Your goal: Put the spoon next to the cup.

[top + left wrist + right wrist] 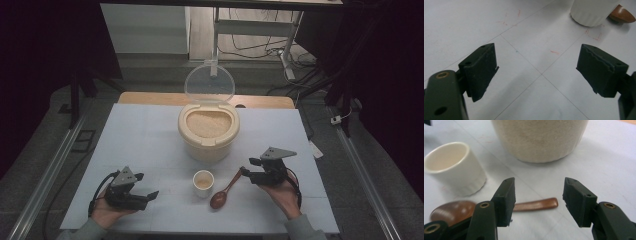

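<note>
You sit at a white desk [150,135] with a tool in each hand. At its middle stands a cream rice bin [208,131], its clear lid [209,82] tipped up and back, full of pale grain. In front of it is a small white cup [203,182], and just right of the cup a brown wooden spoon [224,192] lies flat, bowl toward you, handle angled toward your right hand.

Judging by this layout, scooping has not begun: the spoon is on the desk, not lifted. The cup may already hold a little grain, though the high view is too dim to be sure.

Your right tool [246,171] hovers over the handle end, jaws wide apart and holding nothing; the handle lies between and below them. Your left tool [153,195] rests low near the desk's left front, jaws equally wide, empty, pointed toward the cup.
</note>
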`<action>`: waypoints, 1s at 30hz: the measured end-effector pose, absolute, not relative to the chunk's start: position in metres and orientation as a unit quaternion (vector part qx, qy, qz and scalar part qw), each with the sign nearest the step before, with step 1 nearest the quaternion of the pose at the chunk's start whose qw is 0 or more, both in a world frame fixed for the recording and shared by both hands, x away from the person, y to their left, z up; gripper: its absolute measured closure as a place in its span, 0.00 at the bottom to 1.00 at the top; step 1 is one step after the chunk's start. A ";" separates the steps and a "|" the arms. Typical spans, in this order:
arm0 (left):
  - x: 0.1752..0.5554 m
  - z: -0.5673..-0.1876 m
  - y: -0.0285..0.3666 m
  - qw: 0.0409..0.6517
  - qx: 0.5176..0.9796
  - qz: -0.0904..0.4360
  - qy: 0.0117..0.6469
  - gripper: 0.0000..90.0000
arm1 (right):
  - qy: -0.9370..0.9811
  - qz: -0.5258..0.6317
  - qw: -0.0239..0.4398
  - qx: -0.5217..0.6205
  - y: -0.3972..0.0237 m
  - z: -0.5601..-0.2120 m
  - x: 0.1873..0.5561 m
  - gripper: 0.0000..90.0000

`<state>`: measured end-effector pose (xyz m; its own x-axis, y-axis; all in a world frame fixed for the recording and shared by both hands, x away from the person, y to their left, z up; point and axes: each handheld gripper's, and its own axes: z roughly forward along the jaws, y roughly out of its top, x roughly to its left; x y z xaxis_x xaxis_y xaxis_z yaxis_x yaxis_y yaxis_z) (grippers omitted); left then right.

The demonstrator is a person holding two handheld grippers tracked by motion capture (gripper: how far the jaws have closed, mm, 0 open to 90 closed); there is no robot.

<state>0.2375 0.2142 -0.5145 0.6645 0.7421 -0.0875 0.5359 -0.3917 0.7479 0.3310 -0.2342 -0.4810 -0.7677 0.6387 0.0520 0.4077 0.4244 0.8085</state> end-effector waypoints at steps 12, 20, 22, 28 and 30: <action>0.236 -0.515 0.214 0.393 0.822 0.130 0.392 0.17 | 0.822 0.452 0.155 0.309 -0.284 -0.490 0.302 0.47; 0.235 -0.515 0.215 0.394 0.821 0.128 0.392 0.17 | 0.823 0.446 0.167 0.311 -0.296 -0.497 0.300 0.47; 0.235 -0.515 0.215 0.394 0.821 0.128 0.392 0.17 | 0.824 0.443 0.170 0.309 -0.296 -0.496 0.299 0.47; 0.235 -0.515 0.215 0.395 0.821 0.129 0.392 0.17 | 0.826 0.445 0.170 0.302 -0.296 -0.496 0.298 0.47; 0.235 -0.515 0.215 0.394 0.821 0.129 0.392 0.17 | 0.827 0.445 0.171 0.300 -0.296 -0.496 0.298 0.47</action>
